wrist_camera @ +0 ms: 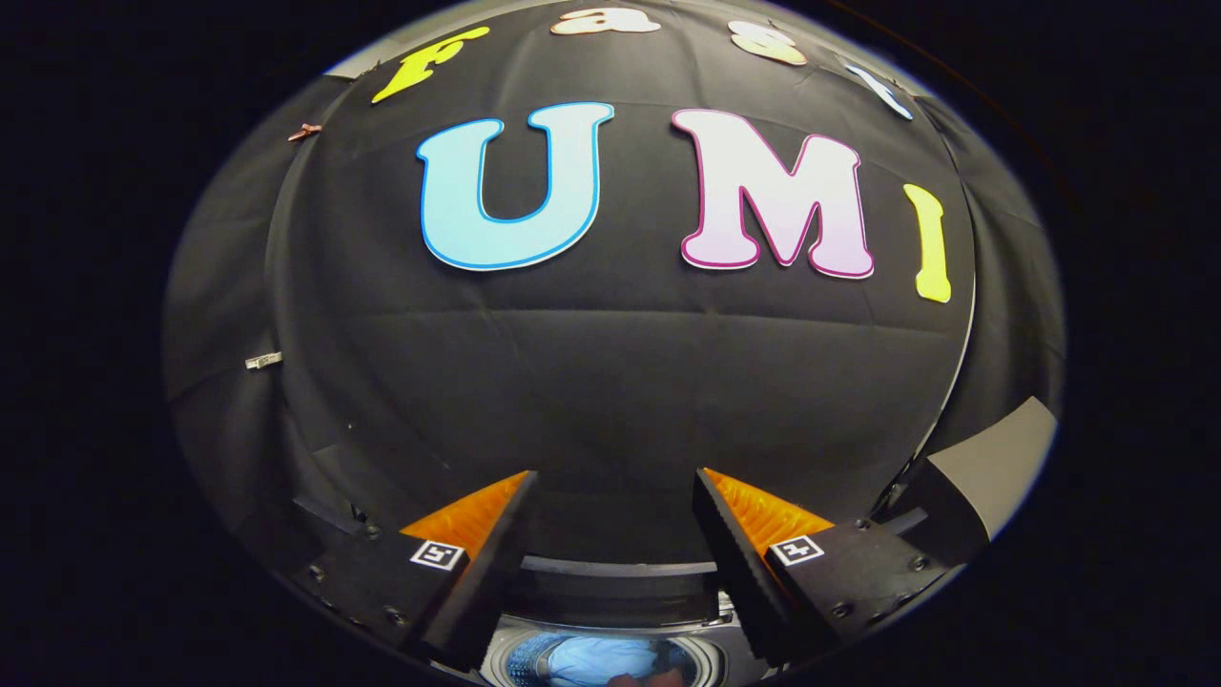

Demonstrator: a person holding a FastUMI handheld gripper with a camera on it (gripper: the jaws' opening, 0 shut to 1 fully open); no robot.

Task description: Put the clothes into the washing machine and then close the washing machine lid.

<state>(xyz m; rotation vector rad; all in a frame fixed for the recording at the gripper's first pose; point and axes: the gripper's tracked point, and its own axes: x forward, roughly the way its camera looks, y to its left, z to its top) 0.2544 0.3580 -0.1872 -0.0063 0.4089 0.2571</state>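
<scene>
1. Washing machine (pixel 610 625): low down between the 2 fingers and just beyond their bases. The round tub opening faces up toward the camera; a dark raised panel, possibly the lid or back edge, runs crosswise on its far side. The long axis cannot be told, since so little of the body shows.
2. Clothes (pixel 603 656): pale blue fabric lying inside the tub, bunched, with no clear long axis.
3. Gripper (pixel 612 487): fingers spread wide apart with an open gap between the tips. They hold nothing and touch nothing, pointing at the booth wall well above the machine.
4. Booth wall (pixel 610 382): black cloth, beyond the fingertips.
5. Grey panel (pixel 992 463): angled, beside the right finger.
</scene>
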